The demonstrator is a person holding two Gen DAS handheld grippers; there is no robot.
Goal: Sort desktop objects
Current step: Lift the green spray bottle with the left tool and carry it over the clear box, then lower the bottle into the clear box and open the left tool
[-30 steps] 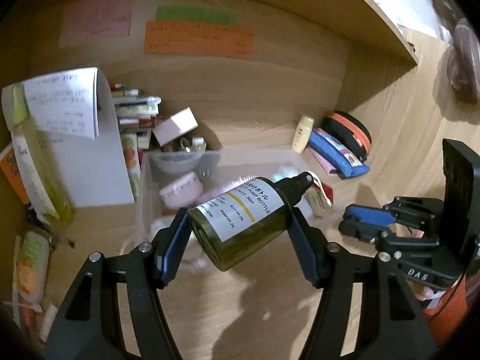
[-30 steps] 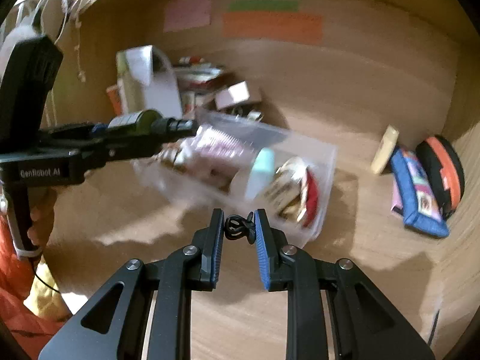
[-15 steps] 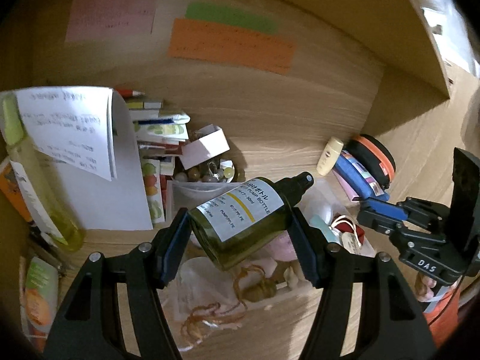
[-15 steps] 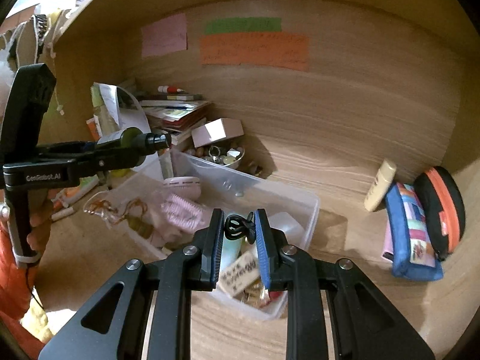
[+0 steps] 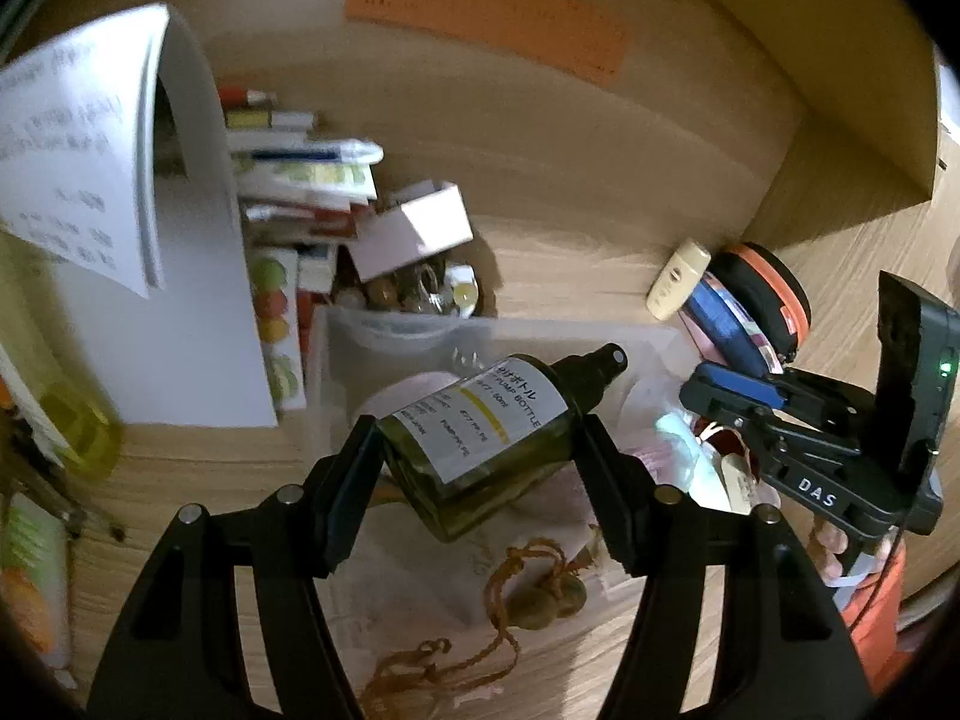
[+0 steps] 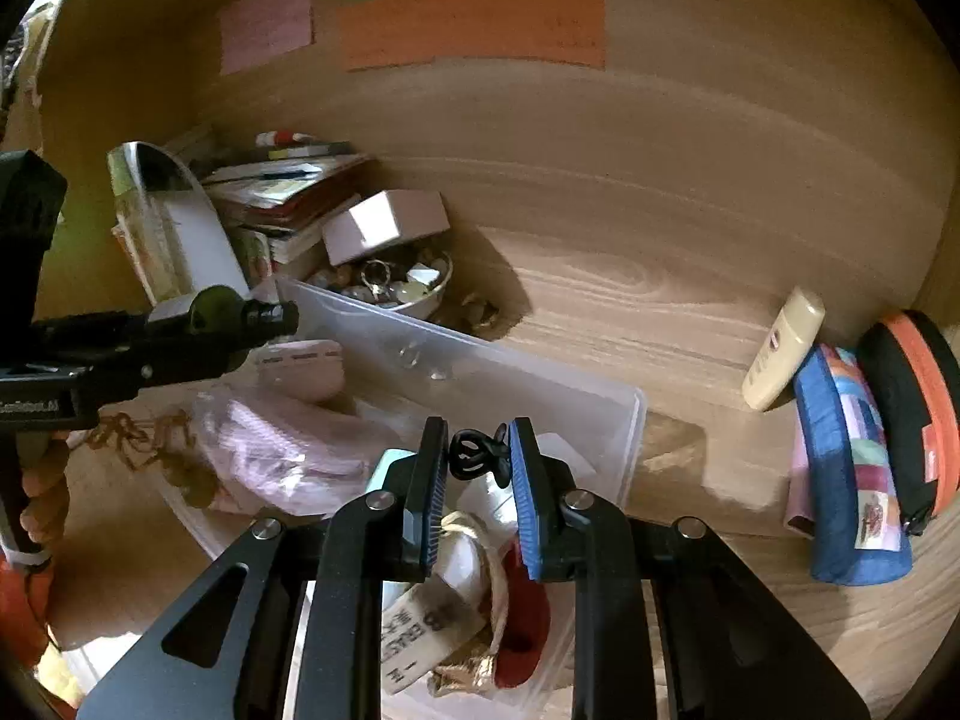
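My left gripper (image 5: 480, 456) is shut on a dark green pump bottle (image 5: 486, 438) with a white label, held tilted above the clear plastic bin (image 5: 336, 348). In the right wrist view the bottle (image 6: 210, 306) hangs over the bin's left end. My right gripper (image 6: 478, 459) is shut on a small black hair clip (image 6: 477, 455), held over the bin's (image 6: 624, 414) near right part. The bin holds a pink pouch (image 6: 282, 444), a pink case (image 6: 300, 366), a tagged eraser (image 6: 420, 636) and a red item (image 6: 528, 618).
A stack of books (image 6: 282, 192), a white box (image 6: 384, 225) and a bowl of trinkets (image 6: 396, 288) stand behind the bin. A cream tube (image 6: 780, 348), a blue pouch (image 6: 852, 468) and a black-orange case (image 6: 918, 414) lie at right. A curled paper (image 5: 90, 180) stands at left.
Both grippers have moved closer over the bin, keeping hold of the bottle and the clip. The right gripper now hangs lower above the bin's contents.
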